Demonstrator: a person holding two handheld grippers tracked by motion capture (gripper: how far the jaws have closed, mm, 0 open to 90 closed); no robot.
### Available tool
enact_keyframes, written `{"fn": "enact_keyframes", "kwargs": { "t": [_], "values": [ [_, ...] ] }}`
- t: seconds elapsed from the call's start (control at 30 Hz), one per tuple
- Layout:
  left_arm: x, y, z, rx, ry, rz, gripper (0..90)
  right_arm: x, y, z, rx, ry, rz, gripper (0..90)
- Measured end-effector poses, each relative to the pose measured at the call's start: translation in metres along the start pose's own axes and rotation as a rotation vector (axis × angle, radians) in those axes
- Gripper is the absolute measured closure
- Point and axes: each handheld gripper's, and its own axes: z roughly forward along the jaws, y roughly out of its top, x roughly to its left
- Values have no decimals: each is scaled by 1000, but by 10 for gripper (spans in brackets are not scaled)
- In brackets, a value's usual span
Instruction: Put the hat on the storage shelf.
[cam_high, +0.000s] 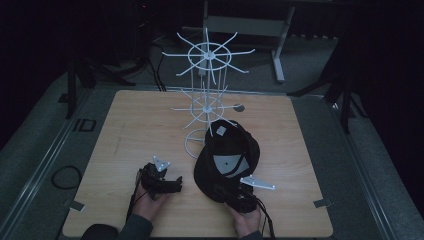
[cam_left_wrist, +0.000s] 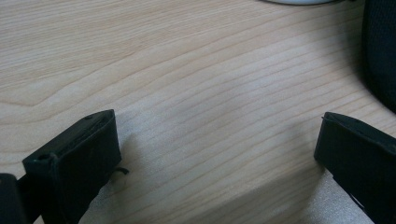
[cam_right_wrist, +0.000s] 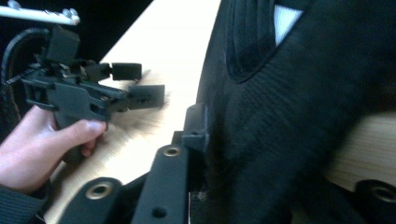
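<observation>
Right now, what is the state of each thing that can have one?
black cap: lying upside down on the table, by the rack's base.
right gripper: shut on the cap's near edge.
left gripper: open, nothing between its jaws.
white wire rack: upright, hooks bare.

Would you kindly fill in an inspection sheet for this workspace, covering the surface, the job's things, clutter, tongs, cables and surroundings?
Surface: wooden table, bare light grain.
Job's things: black cap lying inside-up on the table, beside the white wire rack.
Clutter: nothing seen.
Tongs: left tongs wide open over bare wood, holding nothing; right tongs closed on the cap's near edge.
Cables: one trails from the right tongs toward the person; a loose loop lies left of the table.
Surroundings: dark room, stand legs behind the table.
</observation>
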Motion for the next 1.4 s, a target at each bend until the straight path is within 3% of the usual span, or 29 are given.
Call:
{"fn": "enact_keyframes", "kwargs": {
  "t": [0.37, 0.73, 1.3, 1.4],
  "values": [
    [0, 0, 0, 0, 0, 1, 2, -3, 5, -14, -53, -5, 15, 807],
    [0, 0, 0, 2, -2, 5, 2, -19, 22, -41, -129, -75, 22, 863],
    [0, 0, 0, -2, -1, 2, 1, -30, 35, -59, -161, -140, 25, 864],
    [0, 0, 0, -2, -1, 2, 1, -33, 40, -62, -158, -159, 8, 864]
  ]
}}
